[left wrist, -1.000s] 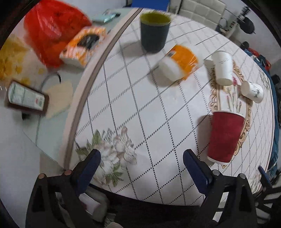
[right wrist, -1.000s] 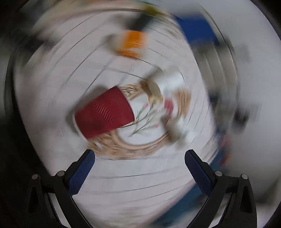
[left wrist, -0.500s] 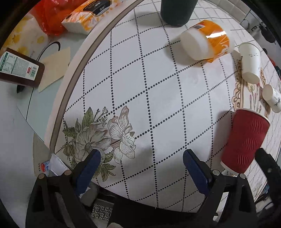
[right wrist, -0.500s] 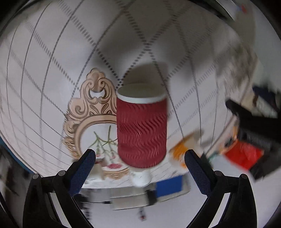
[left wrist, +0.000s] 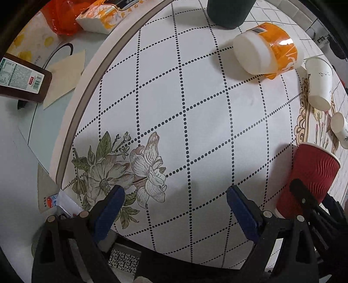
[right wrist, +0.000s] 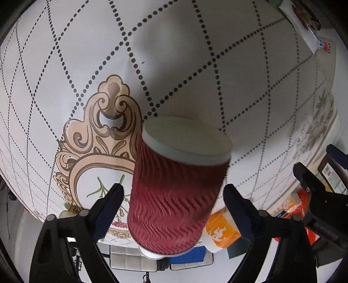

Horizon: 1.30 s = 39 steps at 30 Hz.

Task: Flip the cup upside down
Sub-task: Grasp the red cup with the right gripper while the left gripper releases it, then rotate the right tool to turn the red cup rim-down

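Note:
A red ribbed paper cup (left wrist: 308, 180) stands on the white patterned tablecloth (left wrist: 184, 104) near the table's right edge, its white rim up. In the right wrist view, which is turned upside down, the cup (right wrist: 174, 200) sits between my right gripper's (right wrist: 173, 191) open blue fingers (right wrist: 111, 200), neither finger touching it. That gripper's black finger shows beside the cup in the left wrist view (left wrist: 304, 196). My left gripper (left wrist: 174, 204) is open and empty over the floral print near the table's front edge.
An orange-labelled tub (left wrist: 265, 50) lies on its side. Two white paper cups (left wrist: 318, 85) (left wrist: 340, 128) lie beyond the red cup. A dark green cup (left wrist: 228, 10) stands at the back. A tissue pack (left wrist: 102, 17) and a brown box (left wrist: 19, 78) lie left.
My right gripper rolled over and closed in, so the red cup now sits between its fingers. My left gripper moved forward and lower over the table; the red cup stayed put.

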Each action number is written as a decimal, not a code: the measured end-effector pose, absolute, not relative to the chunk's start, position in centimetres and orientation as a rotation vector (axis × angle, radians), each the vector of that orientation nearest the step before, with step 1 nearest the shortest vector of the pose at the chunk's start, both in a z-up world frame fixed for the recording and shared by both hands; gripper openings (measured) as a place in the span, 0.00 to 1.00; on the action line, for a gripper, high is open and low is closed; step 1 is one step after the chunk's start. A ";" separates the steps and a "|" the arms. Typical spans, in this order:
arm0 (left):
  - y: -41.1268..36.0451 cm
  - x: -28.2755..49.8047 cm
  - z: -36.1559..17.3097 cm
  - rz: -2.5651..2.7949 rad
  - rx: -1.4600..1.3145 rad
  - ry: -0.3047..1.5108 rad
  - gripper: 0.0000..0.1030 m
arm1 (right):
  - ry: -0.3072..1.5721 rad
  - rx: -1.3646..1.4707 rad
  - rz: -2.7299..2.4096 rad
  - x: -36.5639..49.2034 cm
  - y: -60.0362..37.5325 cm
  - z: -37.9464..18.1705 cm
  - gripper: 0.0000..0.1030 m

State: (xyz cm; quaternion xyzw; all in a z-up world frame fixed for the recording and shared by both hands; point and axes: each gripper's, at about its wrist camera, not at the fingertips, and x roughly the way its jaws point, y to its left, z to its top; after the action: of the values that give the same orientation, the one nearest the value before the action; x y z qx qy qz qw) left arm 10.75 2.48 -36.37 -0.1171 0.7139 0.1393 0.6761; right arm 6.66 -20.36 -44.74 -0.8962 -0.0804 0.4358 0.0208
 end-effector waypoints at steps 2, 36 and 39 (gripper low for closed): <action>2.8 10.7 -36.5 0.311 -0.260 1.604 0.93 | -0.244 -2.782 1.341 7.1 -20.4 -45.3 0.78; 1.1 13.6 -33.5 0.254 -0.159 1.544 0.93 | 0.995 -1.986 1.013 15.7 -11.0 -40.7 0.75; 0.3 14.0 -33.5 0.237 -0.144 1.544 0.93 | 1.174 -1.809 0.943 18.7 -10.7 -40.6 0.75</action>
State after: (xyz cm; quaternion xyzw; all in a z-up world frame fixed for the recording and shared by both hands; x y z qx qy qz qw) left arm 14.02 0.26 -33.54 -0.0647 0.6951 0.1065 0.7080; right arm 18.71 -10.69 -40.64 -0.7097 0.4606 0.3701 0.3837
